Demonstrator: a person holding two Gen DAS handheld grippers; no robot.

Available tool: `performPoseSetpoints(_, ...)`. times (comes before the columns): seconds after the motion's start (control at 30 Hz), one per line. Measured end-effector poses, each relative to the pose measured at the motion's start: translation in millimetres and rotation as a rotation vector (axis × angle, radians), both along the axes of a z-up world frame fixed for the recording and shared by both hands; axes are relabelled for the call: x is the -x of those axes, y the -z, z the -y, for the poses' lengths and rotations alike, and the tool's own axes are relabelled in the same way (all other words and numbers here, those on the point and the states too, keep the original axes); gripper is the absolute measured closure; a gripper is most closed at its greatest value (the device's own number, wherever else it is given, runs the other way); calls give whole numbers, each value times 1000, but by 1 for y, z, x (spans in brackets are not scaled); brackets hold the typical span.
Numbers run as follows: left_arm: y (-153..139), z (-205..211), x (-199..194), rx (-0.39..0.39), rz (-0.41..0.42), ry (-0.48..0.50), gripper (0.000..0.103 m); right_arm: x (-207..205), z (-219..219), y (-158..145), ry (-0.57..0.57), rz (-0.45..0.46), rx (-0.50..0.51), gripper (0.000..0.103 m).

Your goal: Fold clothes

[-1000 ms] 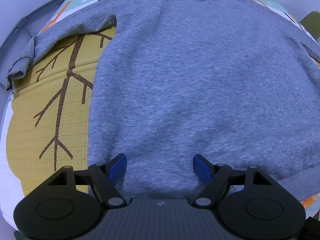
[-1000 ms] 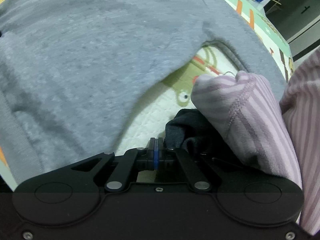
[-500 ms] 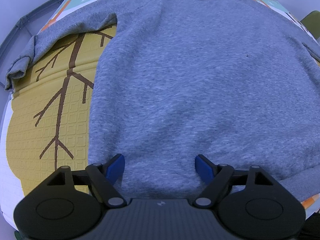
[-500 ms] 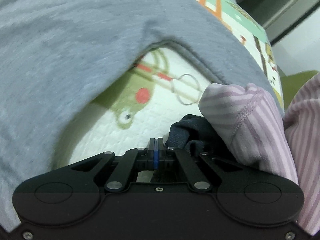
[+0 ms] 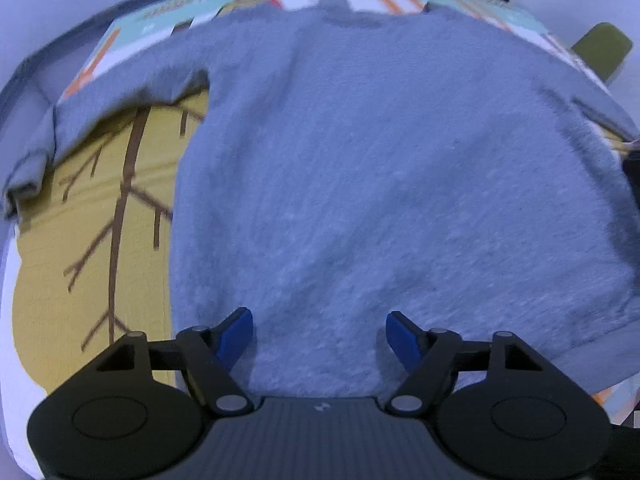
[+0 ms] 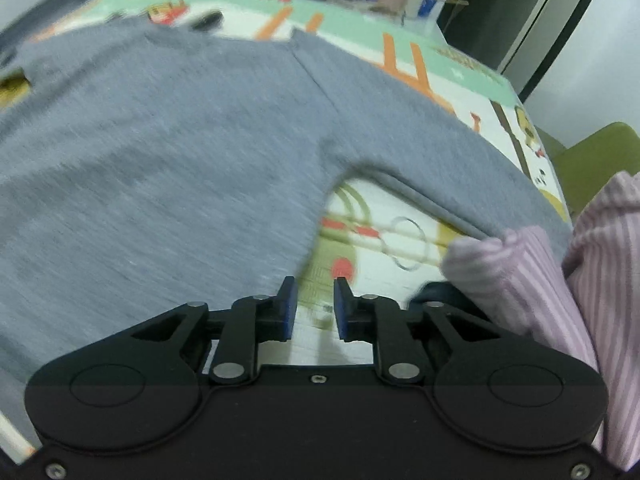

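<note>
A grey sweatshirt (image 5: 380,168) lies spread flat on a patterned mat, collar far, hem near, both sleeves stretched sideways. My left gripper (image 5: 320,334) hovers over the hem near its left side, open wide, nothing between its blue pads. In the right wrist view the same sweatshirt (image 6: 160,168) fills the left, its right sleeve (image 6: 452,152) running toward the mat's edge. My right gripper (image 6: 314,304) sits over bare mat just right of the body's side edge, below the armpit, jaws parted a little and holding nothing.
The patterned mat (image 5: 80,240) shows yellow with brown branches at left. A striped pink garment (image 6: 560,280) and a dark cloth (image 6: 440,294) lie at right, close beside the right gripper. A green chair (image 6: 592,160) stands beyond the mat's edge.
My right gripper was shut and now stands slightly open; its view swung up from the sweatshirt's side to take in the sleeve and far mat. The left gripper lifted back a little.
</note>
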State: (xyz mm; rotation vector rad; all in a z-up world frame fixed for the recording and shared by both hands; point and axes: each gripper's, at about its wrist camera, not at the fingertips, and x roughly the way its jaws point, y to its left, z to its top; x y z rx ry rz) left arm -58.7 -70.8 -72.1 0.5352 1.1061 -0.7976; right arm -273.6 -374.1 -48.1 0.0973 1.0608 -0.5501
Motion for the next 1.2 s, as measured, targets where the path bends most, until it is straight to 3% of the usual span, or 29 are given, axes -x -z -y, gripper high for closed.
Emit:
performPoseSetpoints(0.13,-12,2,-3,20,16,5,24,-5,-26,-14,0,54,-50,83)
performPoseSetpoints(0.3,-18,-1,-8,8,44,-14,23,-10,-62,-19,-9,84,-112,69)
performPoseSetpoints(0.47,-13,-18,-7,-24,27,2,23,-2,-93,-11,-40,75,-186,68)
performPoseSetpoints(0.67,-1,-35,13,-37,-23,97,23,20,-126,7,-117,6,-242,61)
performPoseSetpoints(0.87,20,-42,20,-63,-54,87,23,37,-132,29,-50,-35,-255,61)
performPoseSetpoints(1.2,22,-55,25,-74,-92,97,23,61,-125,38,-15,-61,-270,61)
